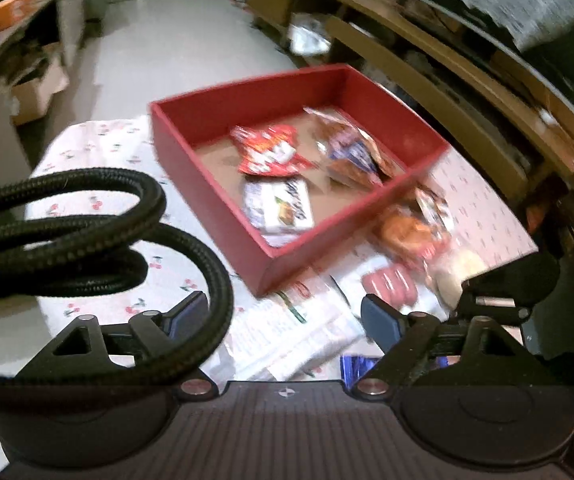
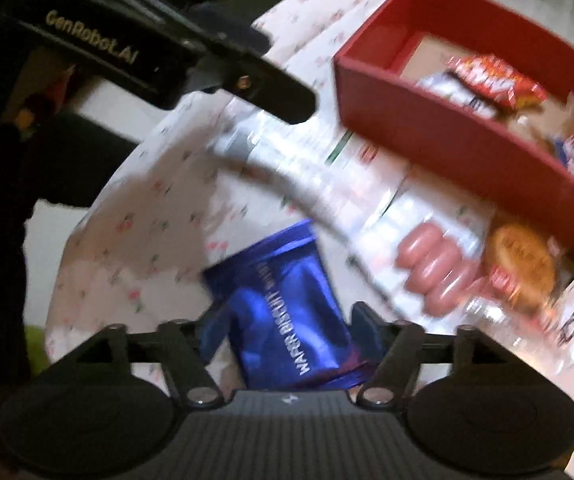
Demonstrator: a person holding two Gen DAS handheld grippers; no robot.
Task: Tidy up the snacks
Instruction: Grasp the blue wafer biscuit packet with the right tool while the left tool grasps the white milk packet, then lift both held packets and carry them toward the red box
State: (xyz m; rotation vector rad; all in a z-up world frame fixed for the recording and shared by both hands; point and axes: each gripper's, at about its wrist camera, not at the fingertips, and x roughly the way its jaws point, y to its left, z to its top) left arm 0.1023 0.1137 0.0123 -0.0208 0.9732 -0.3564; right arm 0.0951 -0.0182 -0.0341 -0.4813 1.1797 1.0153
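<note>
Snacks are partly sorted, as we judge it — three packets already lie in the red box [image 1: 215,120]: a red packet [image 1: 269,156], a white packet [image 1: 277,204] near it and a brown-and-blue packet [image 1: 351,152] to the right. Left outside on the cherry-print desk [image 1: 99,140] we count a sausage pack [image 2: 439,272], a round orange-topped snack [image 2: 521,264] just beside the box's near wall, a large white printed pack [image 1: 295,328] and a blue wafer biscuit packet [image 2: 287,304]; blur hides whatever else lies at the far right

Our right tool [image 2: 283,328] is spread, and the wafer packet sits between its fingers with its near end under the tool body — whether the pads touch it we cannot tell. The packet lies on the desk, near and left of the box

Our left tool [image 1: 287,320] is released and grasps nothing; it hovers over the white pack, with the box beyond it. A black braided cable [image 1: 135,240] loops across its left side
</note>
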